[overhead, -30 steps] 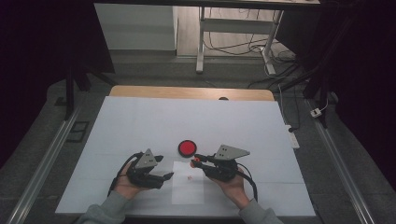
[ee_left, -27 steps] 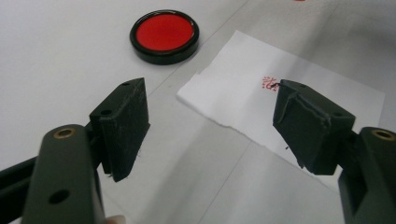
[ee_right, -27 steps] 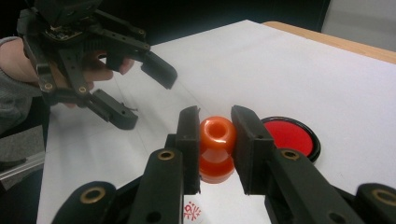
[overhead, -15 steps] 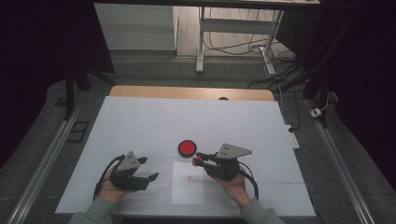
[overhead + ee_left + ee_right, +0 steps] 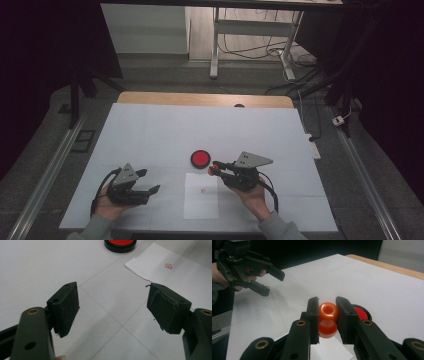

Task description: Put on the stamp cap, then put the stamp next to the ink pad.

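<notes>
Clamping an orange stamp (image 5: 327, 320) between its jaws, the right gripper (image 5: 218, 168) holds it above the top edge of the white paper (image 5: 201, 202), just beside the red ink pad (image 5: 200, 158) on the table (image 5: 150, 130). A red stamp mark (image 5: 169, 265) shows on the paper. The left gripper (image 5: 149, 181) hovers well apart to the left, its jaws spread and empty.

High view overhead facing forward-down, gripper views close along jaws, sharing red ink pad (image 5: 200, 158) and paper (image 5: 201, 195)
</notes>
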